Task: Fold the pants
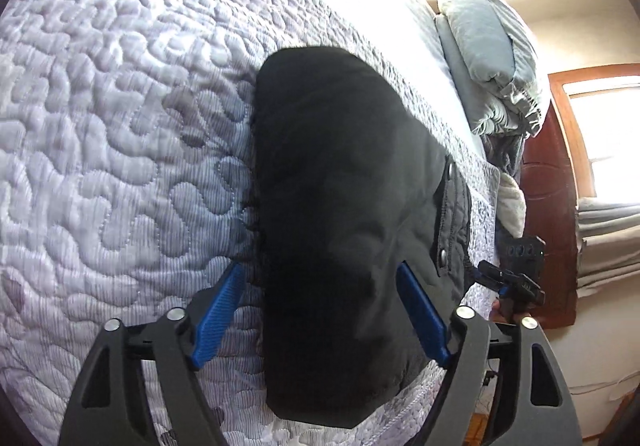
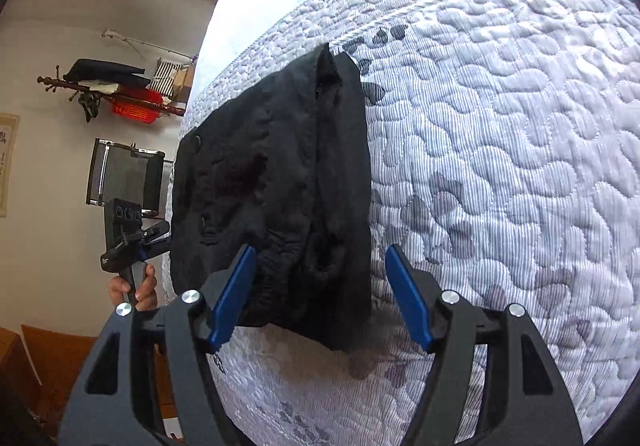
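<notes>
Looks like the fold's basically done: black pants (image 1: 344,205) sit in a compact bundle on the quilted mattress (image 1: 120,145). Left gripper (image 1: 320,306) and right gripper (image 2: 320,286) both gape wide, empty. Next, probably just smoothing or tidying.

pants (image 1: 340,213): black, folded into a compact, slightly rumpled rectangular bundle
pose: lying flat, snap-button edge showing
place: on the quilted mattress (image 1: 120,125), near its edge
</notes>
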Demonstrator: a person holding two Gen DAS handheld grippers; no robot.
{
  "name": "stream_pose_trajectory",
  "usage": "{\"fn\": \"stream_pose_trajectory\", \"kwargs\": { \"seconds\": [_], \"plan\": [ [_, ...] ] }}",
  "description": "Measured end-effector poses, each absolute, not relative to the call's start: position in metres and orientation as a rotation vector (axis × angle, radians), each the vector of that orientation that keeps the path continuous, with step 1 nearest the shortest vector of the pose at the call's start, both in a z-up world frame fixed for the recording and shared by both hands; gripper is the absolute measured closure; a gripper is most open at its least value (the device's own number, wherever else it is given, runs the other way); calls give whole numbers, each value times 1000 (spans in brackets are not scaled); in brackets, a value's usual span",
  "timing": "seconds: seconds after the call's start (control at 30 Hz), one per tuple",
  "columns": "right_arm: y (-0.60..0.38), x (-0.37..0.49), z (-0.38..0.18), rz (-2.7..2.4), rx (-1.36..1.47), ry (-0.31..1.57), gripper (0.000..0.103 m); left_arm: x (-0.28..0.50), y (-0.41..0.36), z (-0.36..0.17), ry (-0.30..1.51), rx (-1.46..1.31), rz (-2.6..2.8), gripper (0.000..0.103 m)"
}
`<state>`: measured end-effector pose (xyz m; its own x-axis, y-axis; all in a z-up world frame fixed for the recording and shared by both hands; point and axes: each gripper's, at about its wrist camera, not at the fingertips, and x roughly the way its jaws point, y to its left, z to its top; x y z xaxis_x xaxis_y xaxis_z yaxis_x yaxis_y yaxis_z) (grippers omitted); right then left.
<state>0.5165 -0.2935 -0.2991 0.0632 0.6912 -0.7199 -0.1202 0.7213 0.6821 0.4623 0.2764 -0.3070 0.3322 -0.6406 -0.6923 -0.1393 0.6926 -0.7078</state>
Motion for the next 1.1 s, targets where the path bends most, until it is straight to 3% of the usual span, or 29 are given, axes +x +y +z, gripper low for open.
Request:
{"fn": "stream_pose_trajectory", "kwargs": {
  "seconds": [0.07,0.2,0.4,0.73,1.1],
  "plan": [
    [-301,505,-287,615,515,1347,23,447,288,-296,1163,-792,-332,14],
    [-311,470,-264,564,492,1288,17,408,296,-271,1110,-756,-264,4],
    [-310,381,-212,494,362,1119,12,315,277,-198,945,-472,-100,4],
    [-300,228,-136,327,226,989,5,156,225,-85,685,-189,139,4],
    [-267,66,-30,277,43,689,3,36,158,-15,666,-199,98,4]
  ]
}}
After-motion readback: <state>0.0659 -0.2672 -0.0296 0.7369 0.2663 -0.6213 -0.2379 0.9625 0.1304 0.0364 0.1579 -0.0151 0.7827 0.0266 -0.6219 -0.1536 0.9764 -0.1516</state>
